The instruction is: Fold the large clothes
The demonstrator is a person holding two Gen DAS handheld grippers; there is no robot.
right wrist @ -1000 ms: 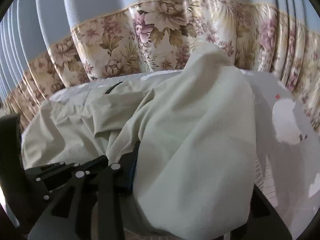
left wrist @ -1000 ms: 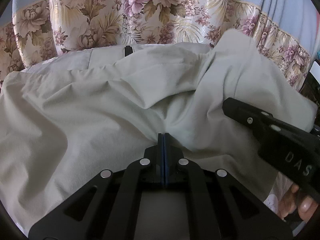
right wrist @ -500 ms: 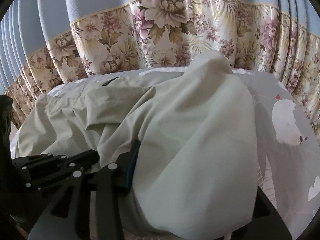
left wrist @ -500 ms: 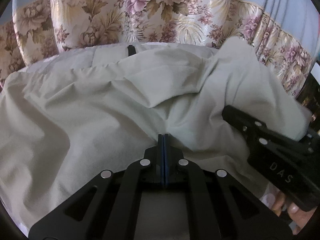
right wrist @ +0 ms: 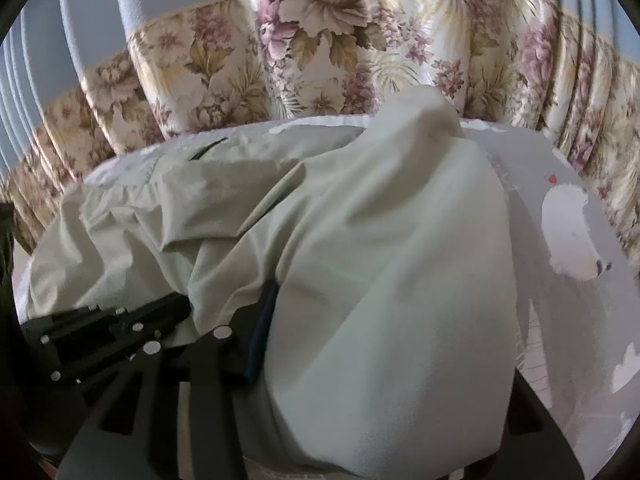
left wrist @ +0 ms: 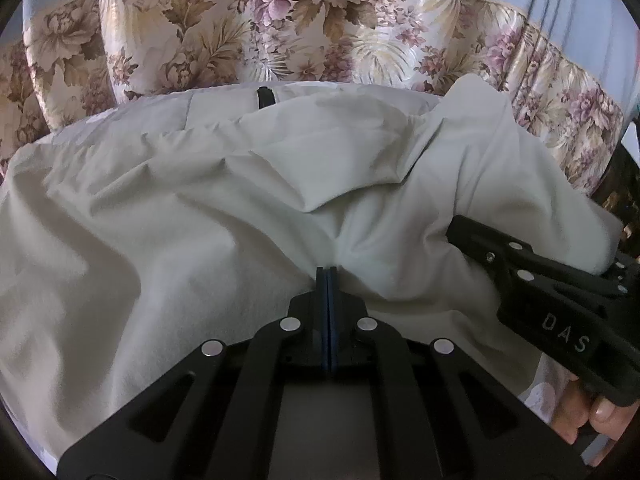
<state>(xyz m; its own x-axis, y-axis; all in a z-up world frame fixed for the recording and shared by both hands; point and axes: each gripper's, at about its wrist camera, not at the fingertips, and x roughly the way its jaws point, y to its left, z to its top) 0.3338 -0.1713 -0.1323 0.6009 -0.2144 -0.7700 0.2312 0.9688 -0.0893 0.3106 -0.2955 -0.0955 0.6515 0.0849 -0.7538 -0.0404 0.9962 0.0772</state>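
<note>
A large pale grey-green garment (left wrist: 200, 240) lies crumpled across a bed, with a dark loop (left wrist: 264, 98) at its far edge. My left gripper (left wrist: 326, 276) is shut with its blue pads together, pinching a fold whose creases run out from the tip. The right gripper (left wrist: 460, 232) reaches in from the right, held by a hand (left wrist: 600, 412). In the right wrist view the right gripper (right wrist: 332, 304) is shut on a thick raised bundle of the garment (right wrist: 400, 260). Its left finger's pad (right wrist: 260, 328) presses the cloth, which hides the other finger. The left gripper (right wrist: 120, 324) shows low on the left.
A flowered curtain (left wrist: 320, 20) with a blue upper part hangs right behind the bed. To the right of the garment the grey printed bedsheet (right wrist: 560, 240) lies bare. A dark object (left wrist: 624, 184) stands at the right edge.
The right wrist view has tilted slightly. Both grippers stay where they were, each with the cloth in it.
</note>
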